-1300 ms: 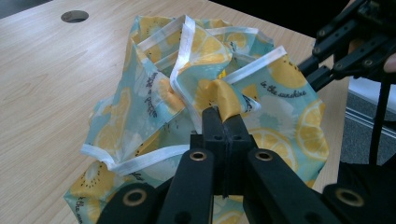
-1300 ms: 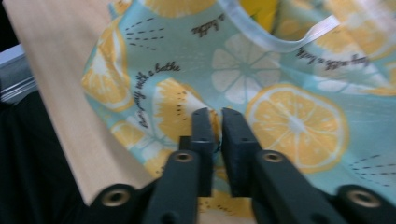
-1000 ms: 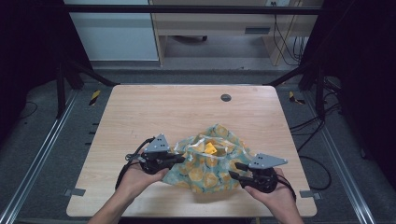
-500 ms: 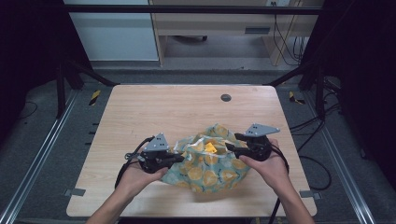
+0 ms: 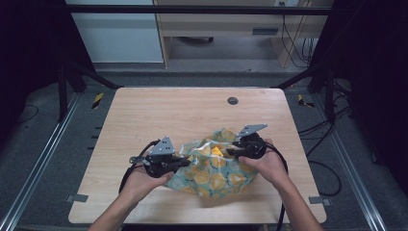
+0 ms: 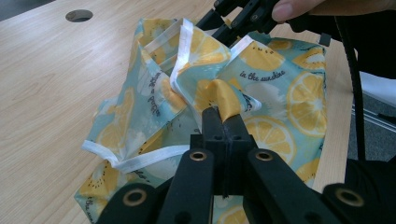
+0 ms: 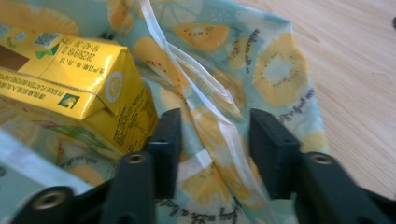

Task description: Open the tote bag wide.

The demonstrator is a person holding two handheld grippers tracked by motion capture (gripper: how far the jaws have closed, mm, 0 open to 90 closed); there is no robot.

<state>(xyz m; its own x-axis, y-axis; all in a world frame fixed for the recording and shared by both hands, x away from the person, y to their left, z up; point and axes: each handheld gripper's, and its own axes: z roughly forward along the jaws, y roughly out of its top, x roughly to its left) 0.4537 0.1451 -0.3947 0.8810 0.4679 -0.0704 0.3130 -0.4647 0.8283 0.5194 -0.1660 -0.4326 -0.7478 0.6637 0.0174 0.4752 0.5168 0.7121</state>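
Pale wood surface (image 5: 144, 120) with a round grommet hole (image 5: 233, 100) toward its far edge, dark floor and metal rails around it. Lemon-print bag (image 5: 214, 171), teal with white-trimmed mouth, lies crumpled on the near half of the surface, on the person's side of the hole. Yellow carton (image 7: 70, 79) sits inside the bag, printed end showing through the open mouth. Left tool (image 5: 182, 161) at the bag's left edge, jaws fully closed and pinching a fold of the bag fabric; left gripper view shows the yellow-and-teal cloth bunched at the tips. Right tool (image 5: 231, 151) at the bag's far right rim, near the mouth; its jaws have just been closing, and stand apart with the white trim (image 7: 219, 121) and bag cloth between them, pads not visibly pressing on it. Carton just beside the right tool's left jaw. Both hands grip the tool bodies, cables trailing back off the near edge.
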